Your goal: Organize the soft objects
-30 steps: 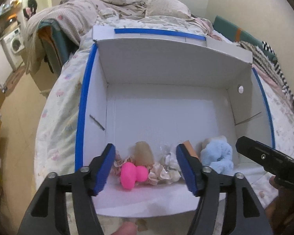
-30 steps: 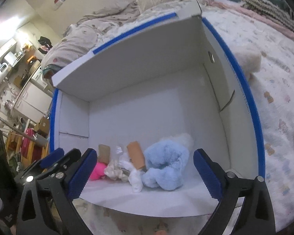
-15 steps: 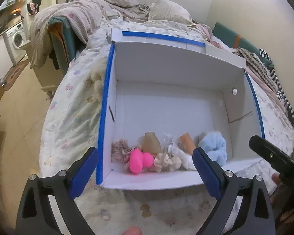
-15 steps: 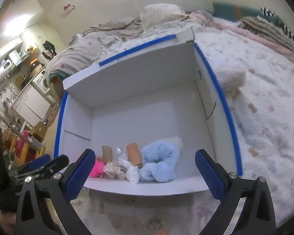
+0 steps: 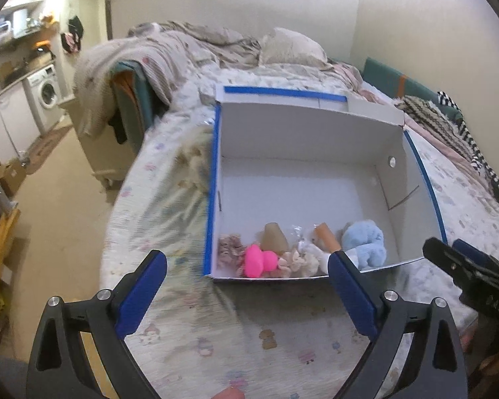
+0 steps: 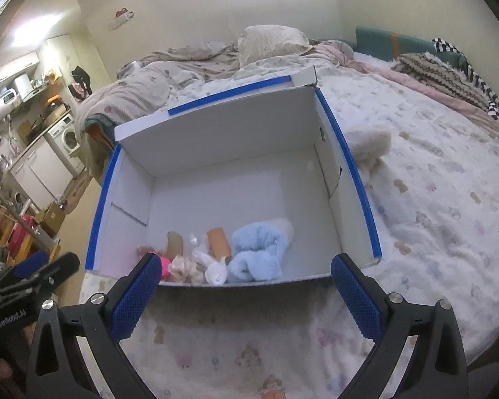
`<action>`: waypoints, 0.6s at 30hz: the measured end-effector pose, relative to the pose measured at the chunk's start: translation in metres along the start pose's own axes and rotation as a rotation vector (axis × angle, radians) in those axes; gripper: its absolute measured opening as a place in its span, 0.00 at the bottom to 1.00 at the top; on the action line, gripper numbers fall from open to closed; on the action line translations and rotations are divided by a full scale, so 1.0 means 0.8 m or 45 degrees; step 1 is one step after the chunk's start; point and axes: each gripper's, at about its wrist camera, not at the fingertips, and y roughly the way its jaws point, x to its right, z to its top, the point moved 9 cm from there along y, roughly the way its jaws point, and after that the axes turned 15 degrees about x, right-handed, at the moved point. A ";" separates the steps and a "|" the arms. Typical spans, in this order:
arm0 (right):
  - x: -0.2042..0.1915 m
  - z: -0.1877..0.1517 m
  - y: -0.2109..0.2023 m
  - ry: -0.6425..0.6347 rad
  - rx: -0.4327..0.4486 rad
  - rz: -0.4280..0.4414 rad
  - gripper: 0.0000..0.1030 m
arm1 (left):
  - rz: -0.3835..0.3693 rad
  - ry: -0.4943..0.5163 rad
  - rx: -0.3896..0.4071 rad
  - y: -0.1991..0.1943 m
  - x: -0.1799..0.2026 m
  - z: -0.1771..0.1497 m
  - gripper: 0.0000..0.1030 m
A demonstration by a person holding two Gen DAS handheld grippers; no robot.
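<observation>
- Here, the left hand-held gripper (image 5: 246, 292) hangs over the bed (image 5: 189, 332) with its blue pads spread apart and nothing between them.
- The right hand-held gripper (image 6: 244, 289) is likewise spread wide and empty.
- Just ahead of both sits a white box (image 6: 236, 139) with blue-taped edges, resting on the bed.
- Along the box wall nearest the grippers lie the soft things: a light blue towel (image 6: 257, 254), a pink toy (image 5: 259, 261), a white sock (image 6: 216, 271), a cream scrunchie (image 5: 297, 259).
- Beyond the right gripper, outside the box's right wall, a cream plush (image 6: 371, 144) lies on the bed.
</observation>
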 end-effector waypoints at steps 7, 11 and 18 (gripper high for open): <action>-0.012 -0.005 -0.012 -0.088 0.044 -0.010 1.00 | 0.041 -0.007 0.092 -0.025 -0.008 -0.008 0.94; -0.017 -0.006 -0.009 -0.139 0.054 -0.019 1.00 | 0.011 -0.041 0.072 -0.022 -0.005 -0.011 0.94; -0.019 -0.009 -0.007 -0.136 0.051 -0.014 1.00 | 0.033 -0.030 0.076 -0.019 -0.004 -0.011 0.94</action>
